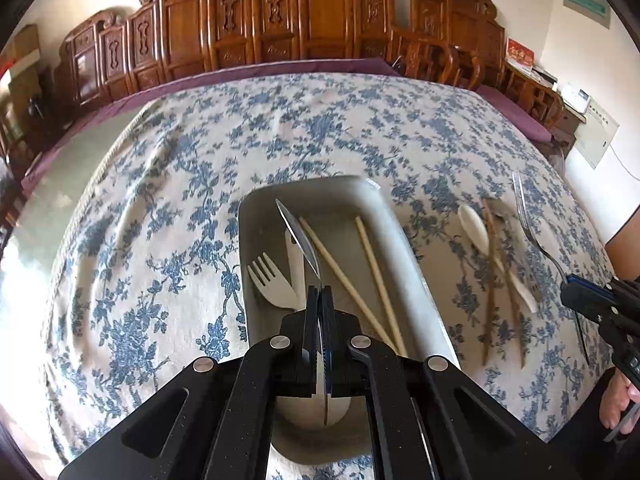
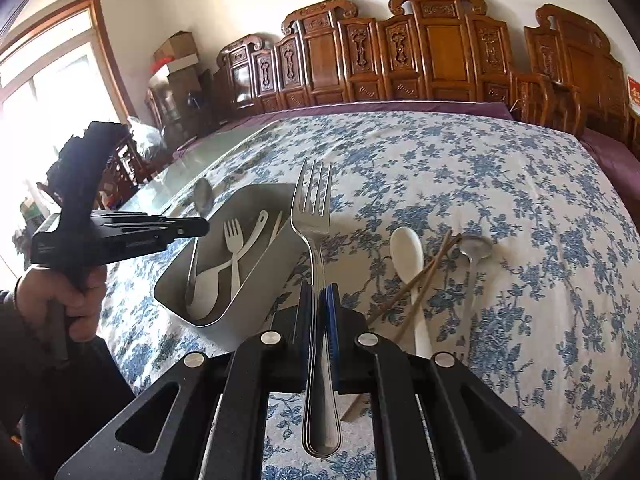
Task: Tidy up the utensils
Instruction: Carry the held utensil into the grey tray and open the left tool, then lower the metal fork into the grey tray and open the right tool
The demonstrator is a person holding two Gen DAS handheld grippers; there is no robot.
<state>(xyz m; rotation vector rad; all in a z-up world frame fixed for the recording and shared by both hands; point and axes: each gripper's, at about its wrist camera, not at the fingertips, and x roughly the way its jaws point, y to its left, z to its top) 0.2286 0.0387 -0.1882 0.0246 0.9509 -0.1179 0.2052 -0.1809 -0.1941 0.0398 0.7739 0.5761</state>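
My left gripper [image 1: 319, 292] is shut on a metal spoon [image 1: 298, 236] and holds it above a grey tray [image 1: 404, 240]. The tray holds a white plastic fork [image 1: 272, 284], a white spoon and two pale chopsticks [image 1: 376, 276]. My right gripper [image 2: 320, 294] is shut on a metal fork [image 2: 314, 216], tines up, just right of the tray [image 2: 256, 280]. On the cloth to the right lie a white spoon [image 2: 408, 252], two dark chopsticks [image 2: 432, 264] and a metal spoon [image 2: 474, 248]. The left gripper [image 2: 196, 226] shows above the tray's left side.
The table has a blue floral cloth [image 1: 280, 128] over a purple one, with bare glass at the left [image 1: 60, 184]. Carved wooden chairs [image 1: 280, 20] line the far edge. The right gripper [image 1: 580, 300] shows at the right edge of the left wrist view.
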